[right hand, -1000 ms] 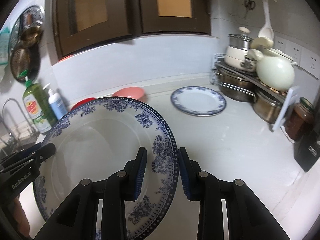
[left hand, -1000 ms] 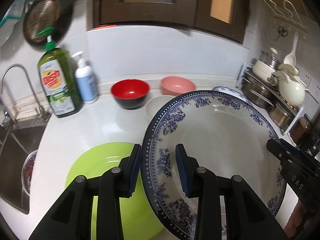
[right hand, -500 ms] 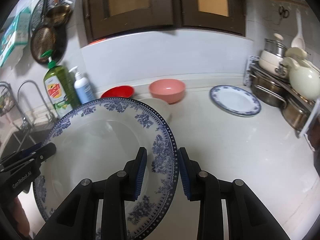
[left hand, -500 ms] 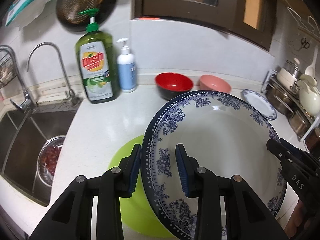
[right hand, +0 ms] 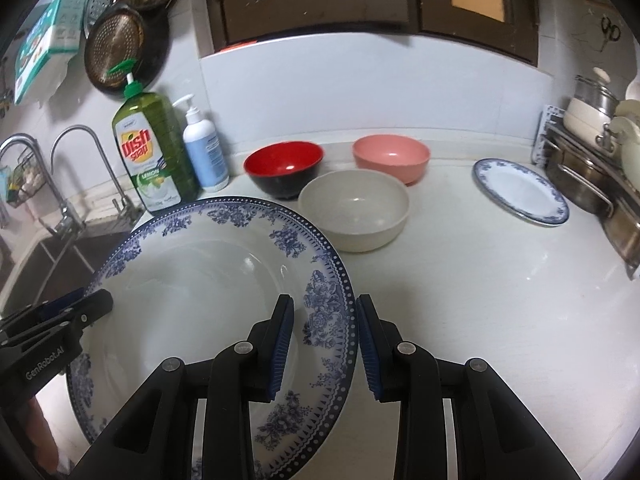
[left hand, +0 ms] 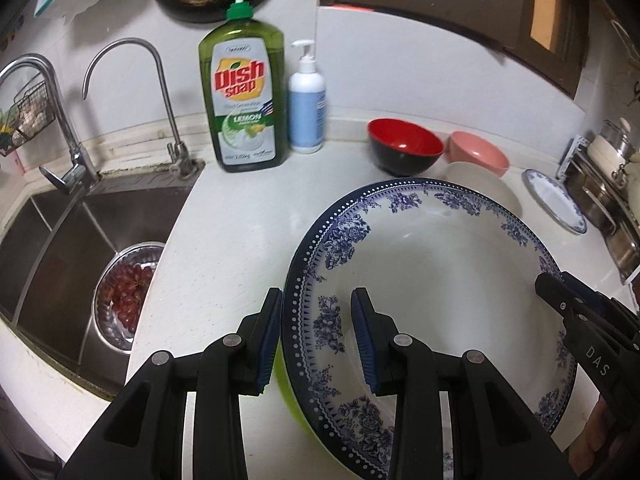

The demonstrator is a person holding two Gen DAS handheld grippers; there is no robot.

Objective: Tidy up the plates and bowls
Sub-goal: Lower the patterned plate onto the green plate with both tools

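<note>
over the desk [right hand: 480, 300], both tongs are clamped on the big blue floral plate [left hand: 432, 288]: left tongs [left hand: 316, 332] on its left rim, right tongs [right hand: 324, 340] on its right rim, lime green plate [left hand: 285, 384] underneath.

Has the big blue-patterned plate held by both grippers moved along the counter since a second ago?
Yes. The plate has shifted toward the sink; it now covers nearly all the green plate.

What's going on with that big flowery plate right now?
Both grippers, left and right, clamp the blue-patterned plate at opposite rims. Green plate beneath. Nothing blocking.
</note>
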